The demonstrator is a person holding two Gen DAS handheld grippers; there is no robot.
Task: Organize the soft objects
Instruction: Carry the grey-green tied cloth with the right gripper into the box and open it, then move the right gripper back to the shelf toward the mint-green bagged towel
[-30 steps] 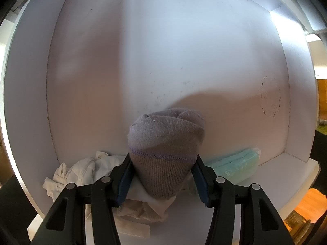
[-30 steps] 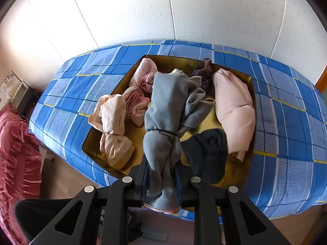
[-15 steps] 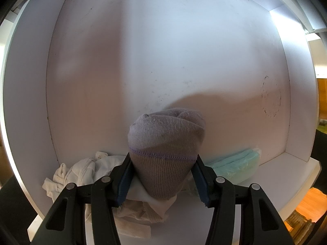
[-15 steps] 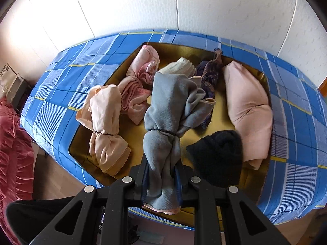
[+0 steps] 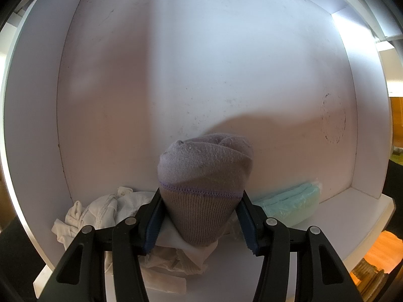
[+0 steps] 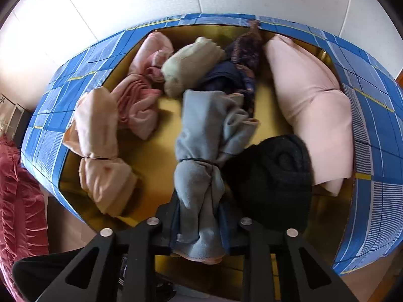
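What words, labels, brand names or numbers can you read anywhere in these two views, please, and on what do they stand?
None can be read.
The grey rolled knit sock in the left gripper shows no text.
The grey-blue tied cloth bundle in the right gripper shows none.
The white box at the far left bears marks too small to read.

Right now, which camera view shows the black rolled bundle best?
The right wrist view: the black rolled bundle lies in the gold tray, beside the grey-blue bundle. The left wrist view faces a white shelf and shows none of it.
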